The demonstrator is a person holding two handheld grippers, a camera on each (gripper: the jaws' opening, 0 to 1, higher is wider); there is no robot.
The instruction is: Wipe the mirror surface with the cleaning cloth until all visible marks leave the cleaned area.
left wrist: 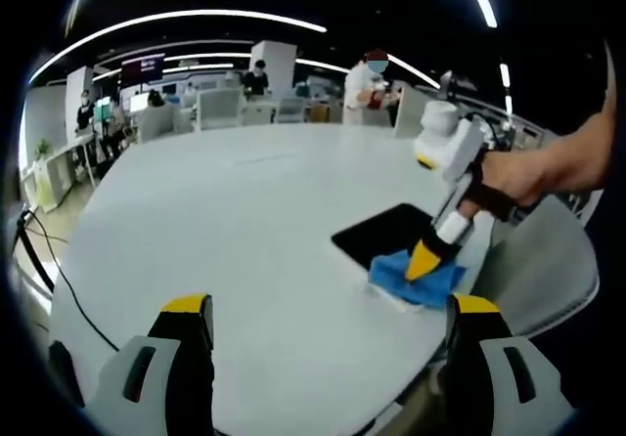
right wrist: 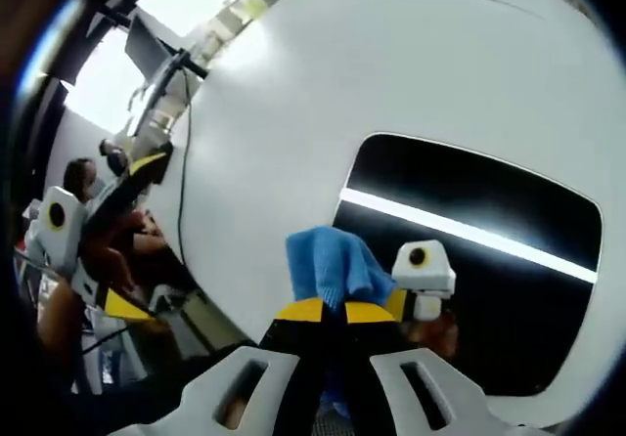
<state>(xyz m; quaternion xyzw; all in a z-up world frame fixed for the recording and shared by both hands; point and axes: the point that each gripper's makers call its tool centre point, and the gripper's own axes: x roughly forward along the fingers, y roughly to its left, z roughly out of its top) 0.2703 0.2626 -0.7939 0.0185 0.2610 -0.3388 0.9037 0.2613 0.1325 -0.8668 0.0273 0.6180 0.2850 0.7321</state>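
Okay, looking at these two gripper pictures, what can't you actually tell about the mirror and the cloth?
- Marks on the mirror: right gripper view, the glass reflects dark ceiling and a light strip, so smudges cannot be made out.
- Mirror corner under the blue cloth: left gripper view, hidden by the cloth and the right gripper.
- Mirror's near edge: right gripper view, cut off by the frame.

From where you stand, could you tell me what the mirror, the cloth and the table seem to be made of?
Mirror: apparently glass, dark and glossy; it reflects a sharp strip of ceiling light.
Blue cloth: soft fabric, possibly microfibre; it bunches into folds where the right tool pinches it.
Table: smooth white top with a soft sheen, probably laminate or painted board; I can't tell which.
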